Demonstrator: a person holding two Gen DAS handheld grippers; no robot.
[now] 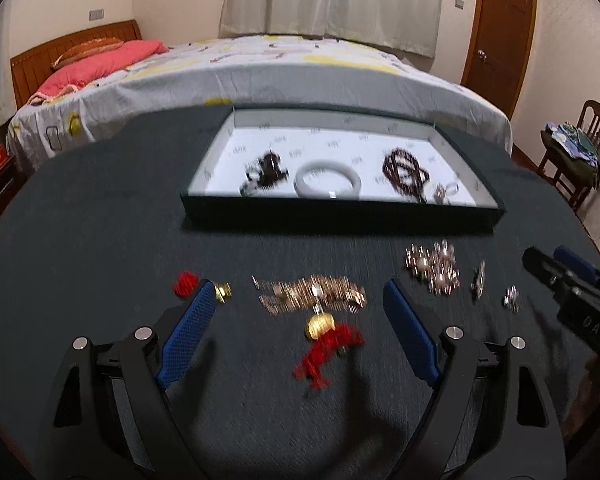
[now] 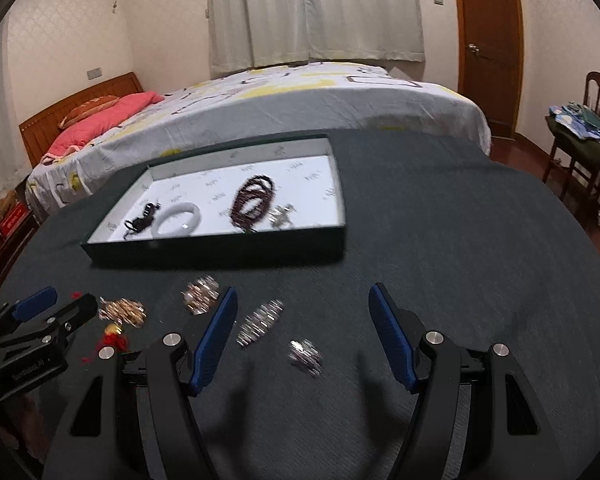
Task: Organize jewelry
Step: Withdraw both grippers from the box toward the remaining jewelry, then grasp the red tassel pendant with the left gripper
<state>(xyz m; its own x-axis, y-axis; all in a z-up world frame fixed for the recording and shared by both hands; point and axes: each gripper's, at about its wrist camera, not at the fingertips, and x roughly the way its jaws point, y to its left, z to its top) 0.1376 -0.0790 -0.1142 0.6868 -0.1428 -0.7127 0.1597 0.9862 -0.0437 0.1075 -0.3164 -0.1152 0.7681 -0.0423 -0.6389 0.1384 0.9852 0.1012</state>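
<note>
Both tongs, left (image 1: 298,300) and right (image 2: 302,308), hung agape and empty over loose jewelry near the table's (image 2: 460,260) front edge, the half-filled tray (image 2: 220,246) waiting behind.

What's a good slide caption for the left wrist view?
Open left gripper above gold chain and red tassel, tray behind.

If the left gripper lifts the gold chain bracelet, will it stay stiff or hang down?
The gold chain bracelet looks made of many small links, so it probably droops and swings. Lying flat on the dark table, it may slip from the fingers.
</note>
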